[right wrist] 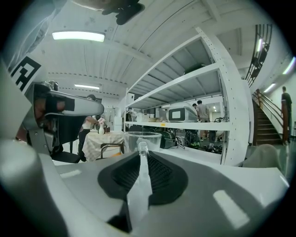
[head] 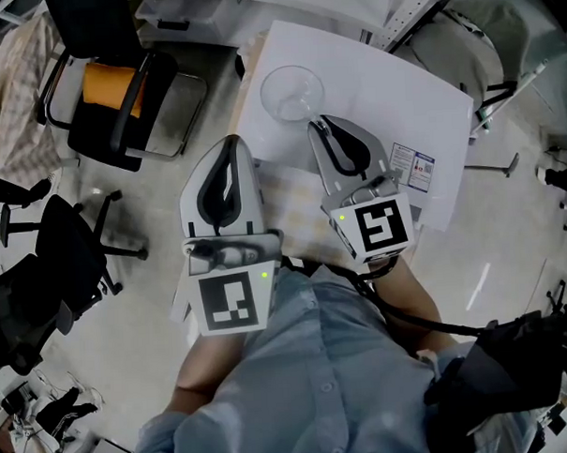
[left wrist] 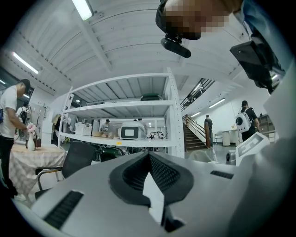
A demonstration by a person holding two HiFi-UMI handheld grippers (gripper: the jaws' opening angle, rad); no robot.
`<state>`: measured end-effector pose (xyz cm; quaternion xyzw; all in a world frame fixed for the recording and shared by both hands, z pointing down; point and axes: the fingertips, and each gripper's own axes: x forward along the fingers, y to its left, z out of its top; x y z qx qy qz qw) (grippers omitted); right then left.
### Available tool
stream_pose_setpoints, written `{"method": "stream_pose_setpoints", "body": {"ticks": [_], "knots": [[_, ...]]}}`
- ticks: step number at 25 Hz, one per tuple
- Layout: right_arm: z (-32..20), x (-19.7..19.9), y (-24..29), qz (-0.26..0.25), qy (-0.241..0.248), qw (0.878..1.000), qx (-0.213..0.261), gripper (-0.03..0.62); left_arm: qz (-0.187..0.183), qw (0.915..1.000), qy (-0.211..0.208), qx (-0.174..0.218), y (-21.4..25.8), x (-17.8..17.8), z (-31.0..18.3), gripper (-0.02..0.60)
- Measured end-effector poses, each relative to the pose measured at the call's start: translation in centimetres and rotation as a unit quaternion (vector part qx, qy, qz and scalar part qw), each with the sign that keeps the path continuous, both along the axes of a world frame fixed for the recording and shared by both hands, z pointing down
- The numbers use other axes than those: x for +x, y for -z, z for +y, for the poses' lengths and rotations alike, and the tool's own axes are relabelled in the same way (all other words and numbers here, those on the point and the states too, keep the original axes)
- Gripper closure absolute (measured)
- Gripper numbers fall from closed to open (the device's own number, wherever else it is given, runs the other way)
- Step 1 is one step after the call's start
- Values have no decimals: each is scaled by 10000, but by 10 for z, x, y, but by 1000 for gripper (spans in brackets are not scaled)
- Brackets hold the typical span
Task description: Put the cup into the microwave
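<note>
the clear glass cup point(head: 292, 92) stands on the white surface point(head: 419, 102), probably light but rigid, slick and breakable, so its thin handle point(right wrist: 138, 185) is the safest hold, where the right tool point(head: 319, 127) is pinched shut, the left tool point(left wrist: 149, 157) closed and empty.

lower half of cup point(right wrist: 150, 140) hidden behind right hand-held gripper point(right wrist: 139, 155), shelf items point(right wrist: 178, 114) too small to tell

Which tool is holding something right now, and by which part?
Right tool is clamped on the clear cup by its handle, pinched between the pads. Left tool is shut with nothing in it.
</note>
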<state>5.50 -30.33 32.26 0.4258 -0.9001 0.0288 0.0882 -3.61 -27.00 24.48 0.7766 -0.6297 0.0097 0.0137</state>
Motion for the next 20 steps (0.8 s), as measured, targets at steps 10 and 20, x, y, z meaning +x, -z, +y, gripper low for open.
{"method": "stream_pose_setpoints", "body": {"ticks": [10,20], "knots": [[4,12,3,-39,-158,9998,115,554,10,10000,-99,-7,-1,4,0,581],[6,28,14,-62,-401,9988,273,556,72,9995,-322,12,-1,15,0,581]]}}
